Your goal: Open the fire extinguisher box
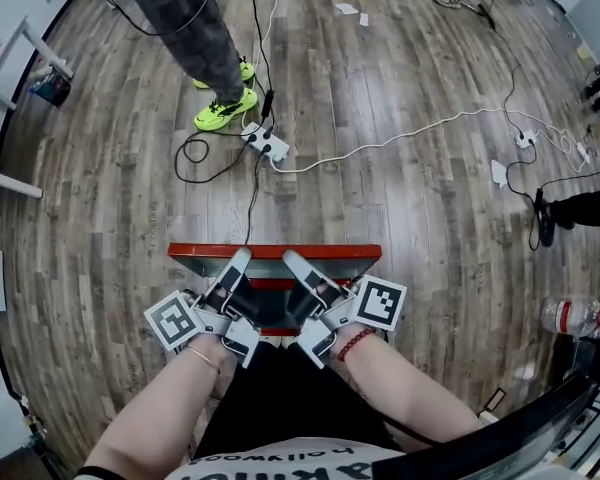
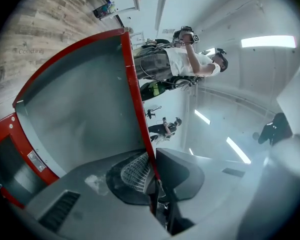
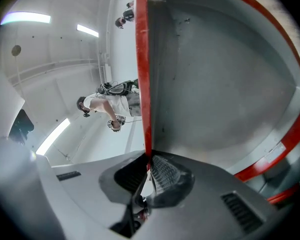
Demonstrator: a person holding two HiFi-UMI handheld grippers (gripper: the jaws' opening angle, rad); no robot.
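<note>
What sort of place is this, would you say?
Probably an indoor lab or studio set up for recording. The wood-plank floor is strewn with cables and a power strip, strip lights run overhead, and another person wears what looks like a head camera.

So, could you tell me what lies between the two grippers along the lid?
Head view: only bare red lid edge between the left gripper and right gripper.

We get bright, even light on the wood floor (image 1: pixel 400 168), shadows soft. Both gripper views bend hard toward black round edges. The ceiling light strips (image 2: pixel 267 41) glare white; the box lid (image 2: pixel 80 109) looks milky, perhaps lens haze.
</note>
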